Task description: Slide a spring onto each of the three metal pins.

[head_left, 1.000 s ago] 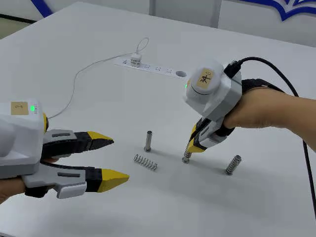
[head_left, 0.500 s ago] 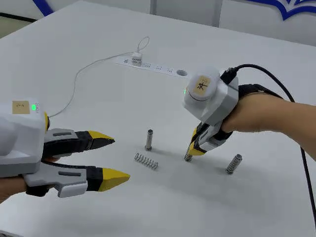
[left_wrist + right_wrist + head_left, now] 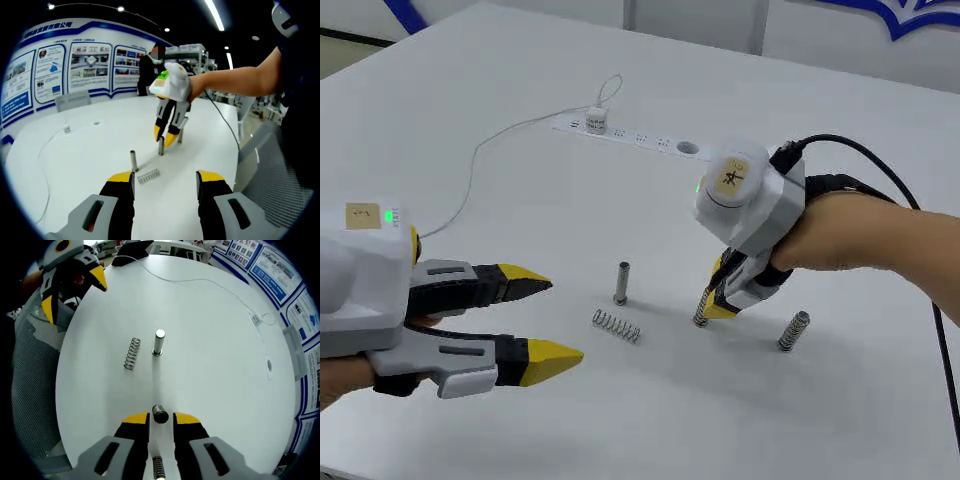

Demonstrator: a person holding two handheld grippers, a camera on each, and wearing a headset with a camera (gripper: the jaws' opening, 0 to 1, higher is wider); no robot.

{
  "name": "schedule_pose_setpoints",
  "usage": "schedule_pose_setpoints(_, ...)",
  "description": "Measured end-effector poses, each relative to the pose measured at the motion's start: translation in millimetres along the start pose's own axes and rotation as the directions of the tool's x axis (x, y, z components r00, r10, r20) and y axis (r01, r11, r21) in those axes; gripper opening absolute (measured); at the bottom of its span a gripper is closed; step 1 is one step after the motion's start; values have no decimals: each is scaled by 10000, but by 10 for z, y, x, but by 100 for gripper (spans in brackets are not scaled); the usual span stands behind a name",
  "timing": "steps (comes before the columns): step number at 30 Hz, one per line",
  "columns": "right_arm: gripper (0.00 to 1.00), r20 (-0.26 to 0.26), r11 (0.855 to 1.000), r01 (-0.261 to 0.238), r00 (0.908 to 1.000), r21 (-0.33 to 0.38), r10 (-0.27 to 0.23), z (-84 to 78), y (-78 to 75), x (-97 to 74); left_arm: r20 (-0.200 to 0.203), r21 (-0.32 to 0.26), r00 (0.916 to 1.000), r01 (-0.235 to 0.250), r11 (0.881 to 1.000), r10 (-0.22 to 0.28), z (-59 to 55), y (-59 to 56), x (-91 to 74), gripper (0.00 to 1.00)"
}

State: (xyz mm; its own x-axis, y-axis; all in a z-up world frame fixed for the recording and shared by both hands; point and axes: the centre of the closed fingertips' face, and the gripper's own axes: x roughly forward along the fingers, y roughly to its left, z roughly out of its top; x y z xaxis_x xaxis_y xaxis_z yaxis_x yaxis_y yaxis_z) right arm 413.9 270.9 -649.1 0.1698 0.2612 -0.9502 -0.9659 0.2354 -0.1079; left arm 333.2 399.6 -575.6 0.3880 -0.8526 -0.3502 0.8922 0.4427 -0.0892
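Three metal pins stand in a row on the white table. The left pin [image 3: 622, 283] [image 3: 159, 342] [image 3: 133, 161] is bare, and a loose spring [image 3: 616, 326] [image 3: 131, 353] [image 3: 148, 176] lies in front of it. The middle pin [image 3: 701, 310] [image 3: 160, 415] [image 3: 161, 145] carries a spring. My right gripper [image 3: 717, 303] [image 3: 161, 418] [image 3: 165, 137] is closed narrowly on that spring at the pin's top. The right pin [image 3: 793, 332] wears a spring. My left gripper [image 3: 563, 320] [image 3: 166, 177] hovers open at the near left, holding nothing.
A white power strip [image 3: 625, 136] with a plug and a thin cable [image 3: 480, 160] lies at the far side of the table [image 3: 520, 200]. A black cable [image 3: 880, 150] trails from the right gripper. A person stands in the background of the left gripper view.
My right gripper has sunk a little along the middle pin. The left gripper, bare pin and loose spring stay put.
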Motion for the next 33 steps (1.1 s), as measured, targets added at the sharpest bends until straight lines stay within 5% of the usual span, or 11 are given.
schedule_pose_setpoints(6, 21, 74, 9998, 189, 9998, -65, -189, 14, 7, -91, 8, 45, 10000, 38, 10000, -38, 15, -17, 6, 51)
schedule_pose_setpoints(15, 22, 772, 9993, 253, 9967, -263, -232, 305, 113, -212, 16, 143, 10000, 90, 9999, -90, 45, -30, 8, 51)
schedule_pose_setpoints(33, 18, 1349, 9986, -358, 9904, 387, 303, 551, 393, 163, -92, 175, 10000, 37, 9998, -36, 23, -31, -21, 50)
